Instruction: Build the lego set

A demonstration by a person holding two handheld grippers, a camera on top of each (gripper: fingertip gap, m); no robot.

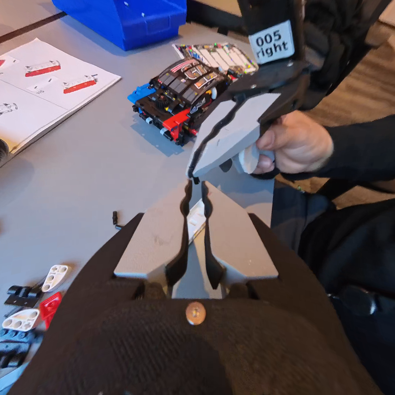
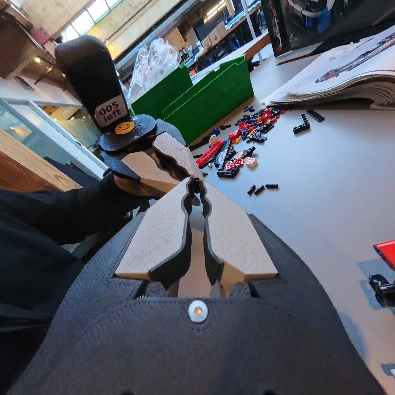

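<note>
Bins come first: a blue bin [image 1: 128, 21] sits behind the half-built lego car [image 1: 177, 102], its contents hidden, while green bins [image 2: 205, 102] hold crumpled clear bags [image 2: 154, 59]. Loose lego pieces [image 2: 241, 145] and an open instruction booklet [image 1: 42, 85] lie on the grey desk [image 1: 85, 181]. The right gripper [image 2: 196, 186] pinches a small black pin [image 2: 196, 185]; the left gripper [image 1: 195, 184] is slightly spread, holding nothing, its tips just beside the right gripper's. A workshop-like hall lies beyond.

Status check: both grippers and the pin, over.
Right gripper shut on small black pin. Left gripper open, empty, tips nearly meeting it. Car model behind, untouched. Nothing in the way.
</note>
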